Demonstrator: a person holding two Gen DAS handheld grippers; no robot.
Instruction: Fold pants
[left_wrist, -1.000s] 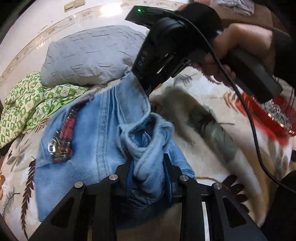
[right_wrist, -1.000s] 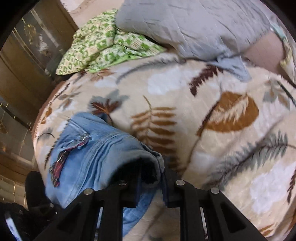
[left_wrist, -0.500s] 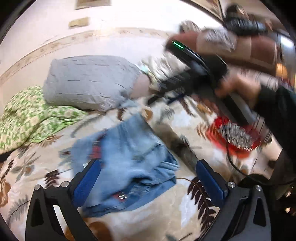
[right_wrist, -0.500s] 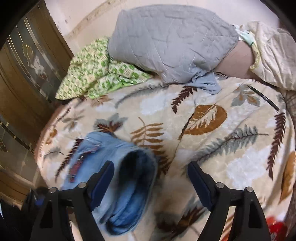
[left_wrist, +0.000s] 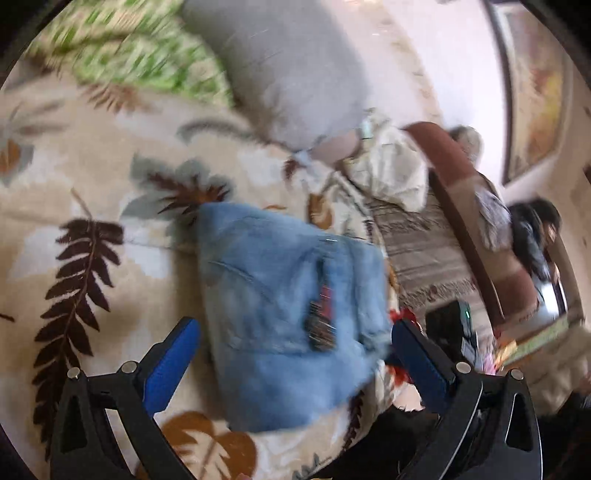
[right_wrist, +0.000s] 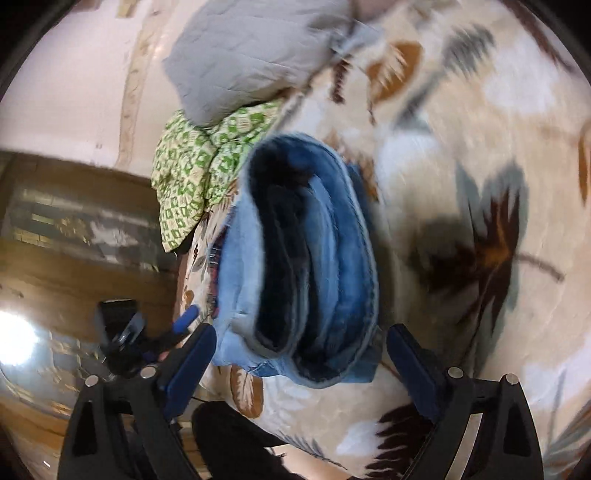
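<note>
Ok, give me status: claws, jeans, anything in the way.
Left claw open, empty. Right claw still opening, nothing gripped. Jeans folded in a bundle on the leaf-print blanket, released. Grey pillow beyond the jeans, clear of them.

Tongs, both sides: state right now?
Left tongs: open, holding nothing; folded jeans lie between the pads, untouched.
Right tongs: opening, empty; the jeans sit in the gap, pads clear of them.

- Folded light-blue denim pants (left_wrist: 284, 317) lie on the leaf-patterned cream blanket (left_wrist: 110, 192).
- Grey quilted pillow (left_wrist: 291, 74) lies behind them, overlapping the green-patterned cloth (right_wrist: 195, 166) beside it.
</note>
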